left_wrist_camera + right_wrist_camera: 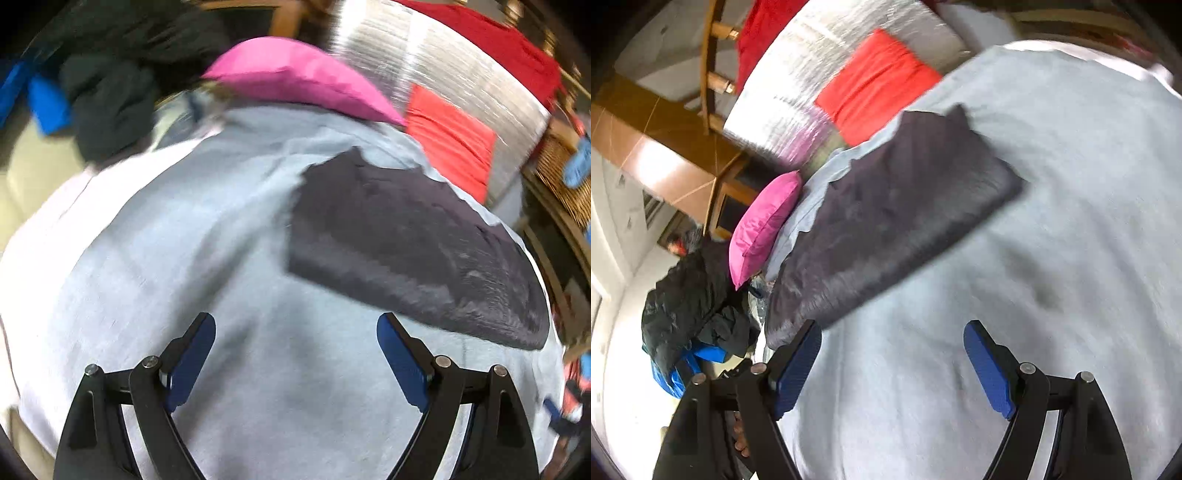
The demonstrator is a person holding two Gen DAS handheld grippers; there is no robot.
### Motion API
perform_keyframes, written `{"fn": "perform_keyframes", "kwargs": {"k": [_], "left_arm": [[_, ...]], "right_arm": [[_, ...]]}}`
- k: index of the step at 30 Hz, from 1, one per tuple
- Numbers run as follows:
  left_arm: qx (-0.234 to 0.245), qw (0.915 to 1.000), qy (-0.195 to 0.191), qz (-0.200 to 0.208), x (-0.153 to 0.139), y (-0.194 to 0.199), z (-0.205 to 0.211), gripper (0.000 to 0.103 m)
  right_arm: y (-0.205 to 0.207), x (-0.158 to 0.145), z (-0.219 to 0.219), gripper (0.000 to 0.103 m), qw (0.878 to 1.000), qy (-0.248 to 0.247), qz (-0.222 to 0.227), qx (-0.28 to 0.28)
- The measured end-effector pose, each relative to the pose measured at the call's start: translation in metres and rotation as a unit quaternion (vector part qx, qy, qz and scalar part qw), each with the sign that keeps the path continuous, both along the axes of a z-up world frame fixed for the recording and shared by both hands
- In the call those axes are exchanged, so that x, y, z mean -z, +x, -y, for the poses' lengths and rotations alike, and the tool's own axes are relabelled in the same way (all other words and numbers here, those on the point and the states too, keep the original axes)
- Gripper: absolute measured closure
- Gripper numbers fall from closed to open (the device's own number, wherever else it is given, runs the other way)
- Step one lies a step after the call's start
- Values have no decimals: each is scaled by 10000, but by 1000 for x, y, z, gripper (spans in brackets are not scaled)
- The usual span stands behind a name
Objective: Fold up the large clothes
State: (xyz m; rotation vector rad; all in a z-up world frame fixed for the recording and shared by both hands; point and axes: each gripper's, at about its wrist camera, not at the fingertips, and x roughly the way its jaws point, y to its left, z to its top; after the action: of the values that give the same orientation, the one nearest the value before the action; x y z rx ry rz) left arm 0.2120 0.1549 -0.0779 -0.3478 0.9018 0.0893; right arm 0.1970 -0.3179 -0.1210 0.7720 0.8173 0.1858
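A dark grey folded garment (413, 243) lies flat on the pale blue-grey sheet (184, 258) of a bed. In the right wrist view the garment (886, 221) lies ahead and left of the fingers on the same sheet (1052, 221). My left gripper (295, 354) is open and empty, above the sheet, with the garment ahead to the right. My right gripper (892, 354) is open and empty over the sheet, its left finger near the garment's near corner.
A pink pillow (295, 77) lies at the bed's far edge, also in the right wrist view (764, 225). A folded red-orange cloth (450, 144) lies on a silver cover (461, 62). A pile of dark clothes (690, 295) sits beside the bed. A wicker basket (561, 177) stands at right.
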Motion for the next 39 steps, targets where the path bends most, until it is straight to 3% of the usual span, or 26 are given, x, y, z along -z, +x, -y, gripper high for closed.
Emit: {"fn": "perform_keyframes", "kwargs": {"k": [4,13,21,29,39], "left_arm": [[-289,9992,-248,-105,6,-7,-14,14],[-368,9988,-309,67,5,-5,-13,14],[-368,9985,377,165,16,-7,3,14],[-48,9953,921,303,28,-16,18,14],[-128,9966,754,301,37,-25,10,14]], "right_arm": [[-21,9,17,21,9998,90,-33,170],[-30,15,31,21,9996,-1,197,208],[-47,-3,3,21,9868,-1298,957,131],[-43,8,-1,21,9857,-1563,584,224],[-47,11,-4,21,9777,-2002,347,527]]}}
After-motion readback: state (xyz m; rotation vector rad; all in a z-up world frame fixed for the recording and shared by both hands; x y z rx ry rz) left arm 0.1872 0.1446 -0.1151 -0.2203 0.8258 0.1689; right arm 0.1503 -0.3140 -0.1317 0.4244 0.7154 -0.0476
